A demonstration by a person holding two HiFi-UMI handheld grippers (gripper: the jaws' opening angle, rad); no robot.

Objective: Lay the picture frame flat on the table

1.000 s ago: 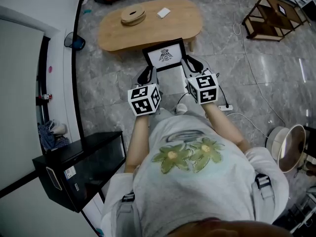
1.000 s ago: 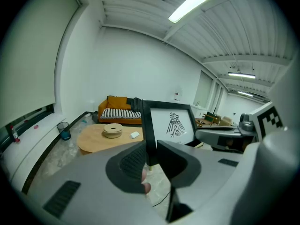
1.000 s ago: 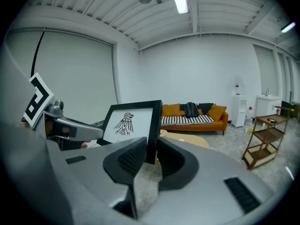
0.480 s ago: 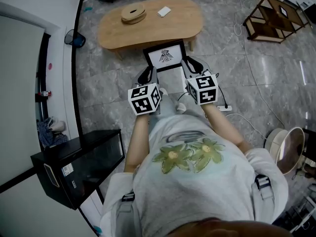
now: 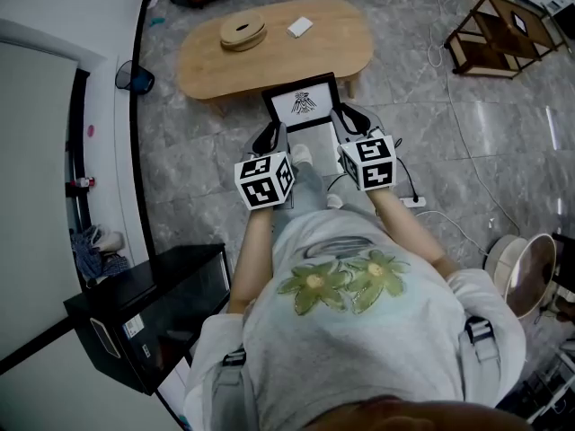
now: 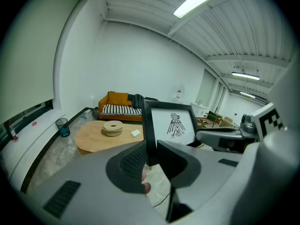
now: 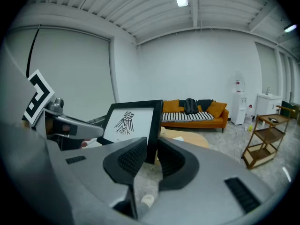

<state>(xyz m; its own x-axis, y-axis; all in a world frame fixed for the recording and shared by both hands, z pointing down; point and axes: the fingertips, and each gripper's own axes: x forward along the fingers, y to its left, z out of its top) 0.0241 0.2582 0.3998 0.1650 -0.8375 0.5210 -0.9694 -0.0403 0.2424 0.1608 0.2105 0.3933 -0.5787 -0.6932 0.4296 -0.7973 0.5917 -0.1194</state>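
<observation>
**Frame held in both grippers, off the worktop**

The picture frame (image 5: 302,103) is in the air, carried between the two hand-held grippers in front of the person. It is black, with a white sheet and a dark bird print.

- The left hand-held gripper (image 6: 151,157) has its jaws part closed, and its pads clamp the frame's left edge low down.
- The right hand-held gripper (image 7: 151,154) has the same narrow gap and clamps the frame's right edge low down.
- In both gripper views the frame stands roughly upright, with the print side facing the person. Its bottom edge rests on nothing, and grey floor (image 5: 198,164) shows below it.
- The oval wooden worktop (image 5: 323,57) lies just ahead. In the head view the frame's top edge overlaps the worktop's near rim, but the frame is not on it.
- A round wooden piece (image 5: 243,32) and a small white item (image 5: 300,27) sit on the worktop, well apart from the frame.
- An orange sofa (image 7: 194,114) stands at the far wall, and a wooden shelf rack (image 5: 494,30) stands off to the right.
</observation>
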